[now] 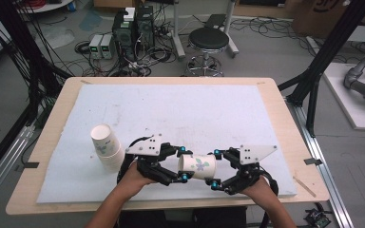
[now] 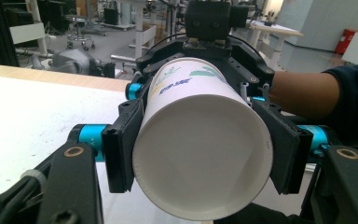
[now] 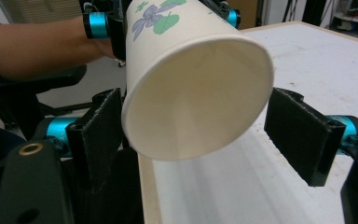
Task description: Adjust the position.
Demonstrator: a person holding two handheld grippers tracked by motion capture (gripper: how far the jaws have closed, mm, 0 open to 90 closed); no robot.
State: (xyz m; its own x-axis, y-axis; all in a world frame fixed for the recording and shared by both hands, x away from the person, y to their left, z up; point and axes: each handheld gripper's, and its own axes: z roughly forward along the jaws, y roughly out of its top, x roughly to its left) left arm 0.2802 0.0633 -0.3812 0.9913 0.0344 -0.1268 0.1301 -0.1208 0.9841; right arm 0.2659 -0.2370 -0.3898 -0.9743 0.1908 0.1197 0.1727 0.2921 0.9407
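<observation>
We hold cup (image 1: 197, 166) sideways by near bench (image 1: 285, 123) edge | left gripper (image 1: 182, 164) pinches its base | right gripper (image 1: 215, 168) spread round rim, for handover.

Count's coming in — one paper cup (image 1: 197, 166) lying sideways, lower centre of the high view, and a nested stack of cups (image 1: 106, 147) at lower left; how many are in that stack can't be told. Two grippers: the left gripper (image 1: 183, 164) and the right gripper (image 1: 215, 167), one per hand. One table (image 1: 285, 128), one white mat (image 1: 180, 109) — and behind, upper centre, one round stool (image 1: 209, 40).
</observation>
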